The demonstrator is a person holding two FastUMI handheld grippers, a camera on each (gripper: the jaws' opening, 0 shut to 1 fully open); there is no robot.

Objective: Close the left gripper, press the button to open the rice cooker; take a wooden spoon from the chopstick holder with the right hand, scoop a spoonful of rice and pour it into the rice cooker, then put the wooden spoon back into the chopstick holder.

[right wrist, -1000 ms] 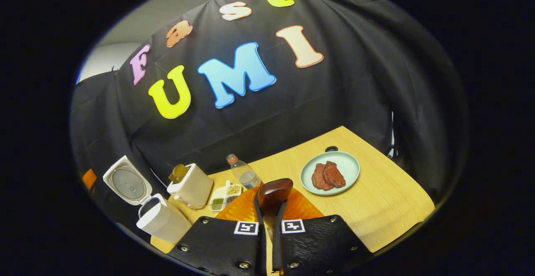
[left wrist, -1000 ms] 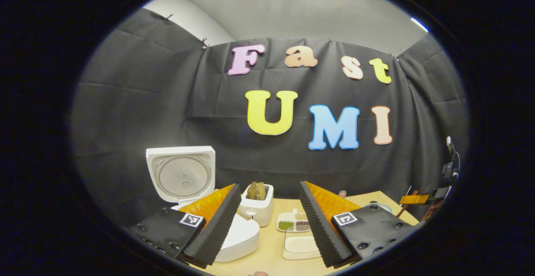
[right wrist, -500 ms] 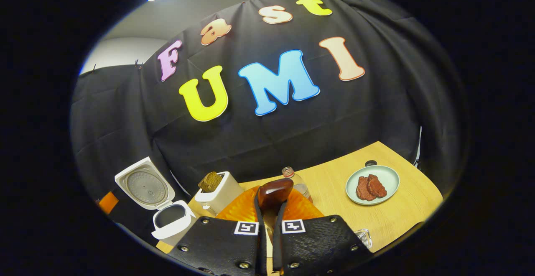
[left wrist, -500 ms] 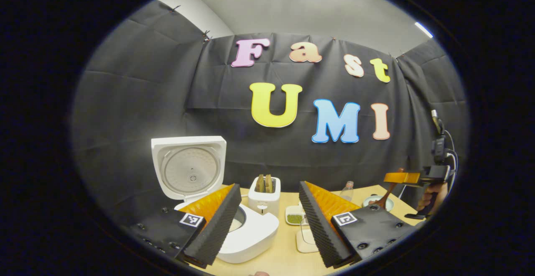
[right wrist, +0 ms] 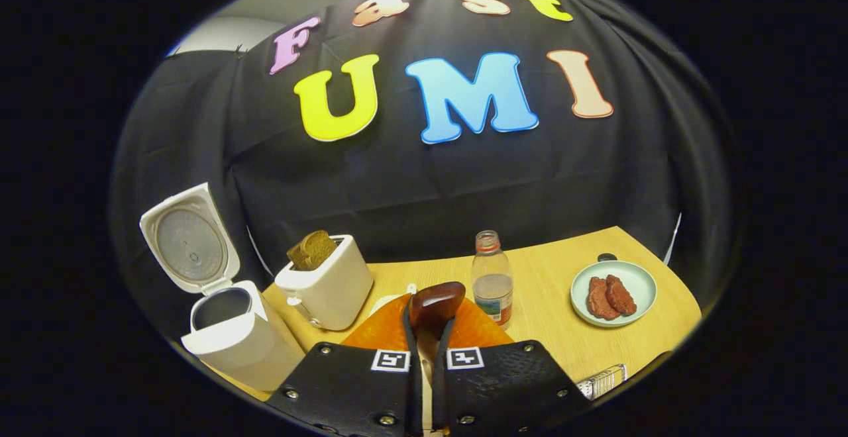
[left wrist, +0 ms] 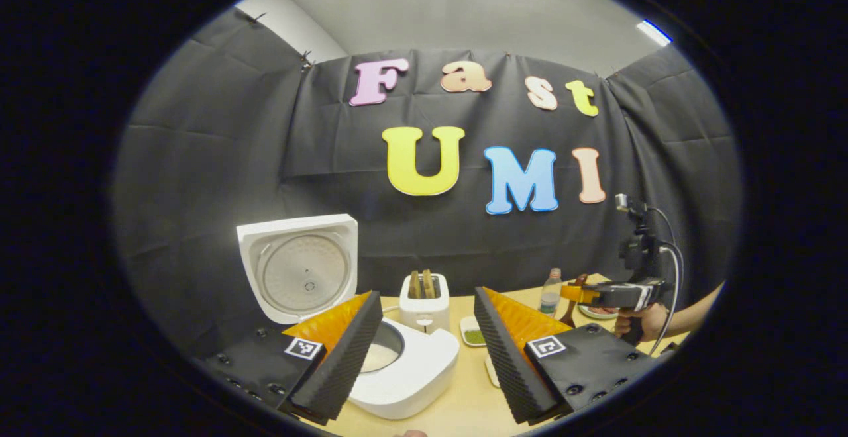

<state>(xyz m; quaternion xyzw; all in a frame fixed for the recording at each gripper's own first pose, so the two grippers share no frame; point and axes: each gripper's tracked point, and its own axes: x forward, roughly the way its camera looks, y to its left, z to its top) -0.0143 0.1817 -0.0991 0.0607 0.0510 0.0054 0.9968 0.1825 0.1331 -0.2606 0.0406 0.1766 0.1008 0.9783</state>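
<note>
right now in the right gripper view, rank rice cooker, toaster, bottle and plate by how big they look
1. rice cooker, lid open
2. toaster
3. plate and bottle: alike in apparent size, unranked
The cooker sits nearest the camera, so its lead may be exaggerated.

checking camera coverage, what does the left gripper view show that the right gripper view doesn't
Left gripper view: the open left gripper, a hand holding the right gripper side-on, and a small white dish of green grains.
Right gripper view: its fingers shut on the brown wooden spoon up close, and a pale green plate with red meat slices.
Both: the white rice cooker with its lid up, the white toaster, the clear plastic bottle, the wooden table.
</note>
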